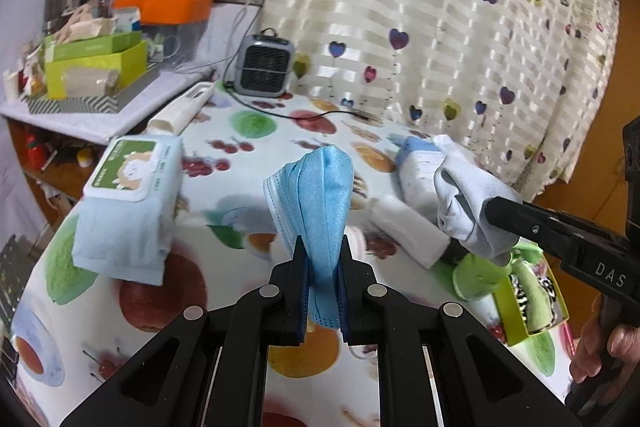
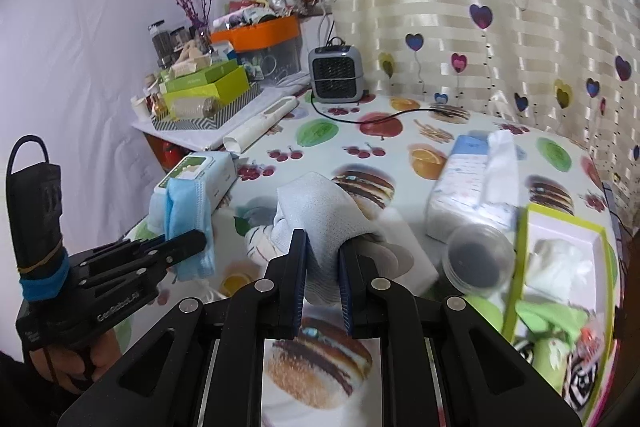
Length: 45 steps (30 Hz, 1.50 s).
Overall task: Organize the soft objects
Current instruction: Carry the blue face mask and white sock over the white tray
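Your left gripper (image 1: 323, 259) is pinching the blue face mask (image 1: 320, 187), frame center, off the table (image 1: 248, 155). Right gripper (image 2: 323, 251) is clamped on a white sock (image 2: 320, 211), center, above tablecloth.

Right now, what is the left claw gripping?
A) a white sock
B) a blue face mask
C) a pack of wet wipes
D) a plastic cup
B: the left claw is shut on a folded blue face mask, lifted off the table, while the pack of wet wipes lies untouched beside it.
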Tool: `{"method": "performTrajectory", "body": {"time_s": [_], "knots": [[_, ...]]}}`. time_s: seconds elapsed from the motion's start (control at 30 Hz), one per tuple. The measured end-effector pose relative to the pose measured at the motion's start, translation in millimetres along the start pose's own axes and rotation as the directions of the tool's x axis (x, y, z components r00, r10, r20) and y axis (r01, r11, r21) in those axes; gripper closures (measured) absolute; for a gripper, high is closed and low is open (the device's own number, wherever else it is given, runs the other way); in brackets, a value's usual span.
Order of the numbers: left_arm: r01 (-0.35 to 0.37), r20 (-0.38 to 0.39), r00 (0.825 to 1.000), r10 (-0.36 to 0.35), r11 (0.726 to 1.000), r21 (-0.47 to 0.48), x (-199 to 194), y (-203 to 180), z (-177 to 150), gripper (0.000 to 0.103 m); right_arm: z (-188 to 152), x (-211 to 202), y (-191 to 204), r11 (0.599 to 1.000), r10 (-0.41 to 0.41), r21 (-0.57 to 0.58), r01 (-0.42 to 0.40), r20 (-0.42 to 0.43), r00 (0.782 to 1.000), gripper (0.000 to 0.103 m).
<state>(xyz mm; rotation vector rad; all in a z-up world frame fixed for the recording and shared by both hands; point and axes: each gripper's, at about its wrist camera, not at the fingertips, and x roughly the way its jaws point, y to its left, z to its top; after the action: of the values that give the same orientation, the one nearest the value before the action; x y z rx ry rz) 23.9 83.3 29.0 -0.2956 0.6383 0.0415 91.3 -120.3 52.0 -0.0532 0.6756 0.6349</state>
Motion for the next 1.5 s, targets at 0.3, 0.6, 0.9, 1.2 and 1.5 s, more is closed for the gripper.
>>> {"method": "performTrajectory", "body": {"time_s": [0.3,0.6,0.9,1.2,1.5], "knots": [[0.048,0.002,0.999,-0.048,0.998,0.049,-7,-28,0,0.092,-15,-33,-10,0.999,-0.008,0.038,0.006,0.048,0.999,0.087],[0.079,-0.009,0.997,-0.078,0.993,0.086,-7,-48,0,0.092,-28,-54,-22,0.997,-0.024,0.076,0.019,0.075,0.997,0.087],[0.109,-0.007,0.994,-0.108,0.988,0.106,-11,-62,-1,0.092,-36,-72,-28,0.995,-0.043,0.094,0.033,0.101,0.994,0.087],[0.134,-0.004,0.991,-0.135,0.982,0.130,-13,-75,0,0.092,-39,-85,-37,0.992,-0.069,0.115,0.056,0.118,0.991,0.087],[0.160,-0.014,0.987,-0.160,0.974,0.161,-8,-94,3,0.092,-45,-99,-55,0.984,-0.110,0.157,0.088,0.137,0.984,0.087]]}}
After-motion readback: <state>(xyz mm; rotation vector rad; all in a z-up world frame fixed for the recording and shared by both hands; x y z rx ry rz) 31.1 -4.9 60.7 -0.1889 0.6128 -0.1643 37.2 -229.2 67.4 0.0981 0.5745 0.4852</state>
